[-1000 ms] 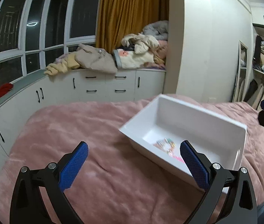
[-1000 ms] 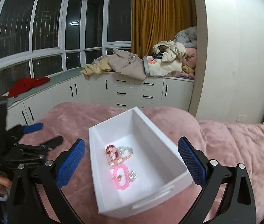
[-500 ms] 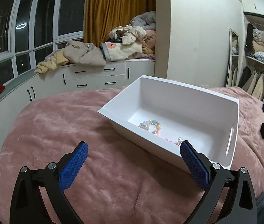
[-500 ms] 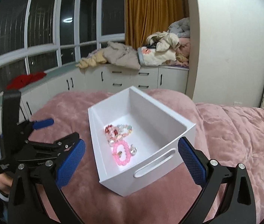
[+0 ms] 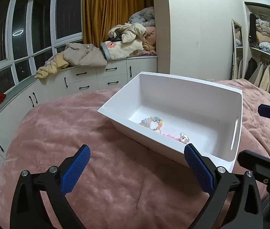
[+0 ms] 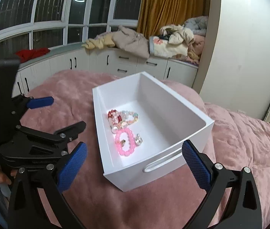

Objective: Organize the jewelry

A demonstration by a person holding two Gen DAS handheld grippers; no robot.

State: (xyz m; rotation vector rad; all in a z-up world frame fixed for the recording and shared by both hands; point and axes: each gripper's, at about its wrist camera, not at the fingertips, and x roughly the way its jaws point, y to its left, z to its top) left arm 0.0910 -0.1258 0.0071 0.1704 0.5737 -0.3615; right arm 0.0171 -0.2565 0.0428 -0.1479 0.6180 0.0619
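Observation:
A white plastic bin (image 6: 182, 112) (image 5: 196, 99) sits on the pink bed blanket (image 6: 240, 143). Inside it lie a pink bead bracelet (image 6: 125, 143), a pastel bead bracelet (image 6: 130, 116) (image 5: 151, 121), a red bead bracelet (image 6: 113, 115) and small silver charms (image 6: 138, 139) (image 5: 184, 138). My left gripper (image 5: 137, 168) is open and empty, just left of the bin's near wall. My right gripper (image 6: 135, 164) is open and empty, in front of the bin's handle end. The left gripper also shows in the right wrist view (image 6: 58, 114).
White drawers (image 5: 96, 80) with piled clothes (image 5: 116, 45) line the window wall behind the bed. An open wardrobe (image 5: 259, 61) stands at the right. A red cloth (image 6: 32, 53) lies on the window ledge. Pink blanket (image 5: 68, 133) spreads left of the bin.
Both grippers have drawn back and tilted down toward the bin, which now appears closer and lower in both views. Both stay open. The jewelry in the bin has not moved.

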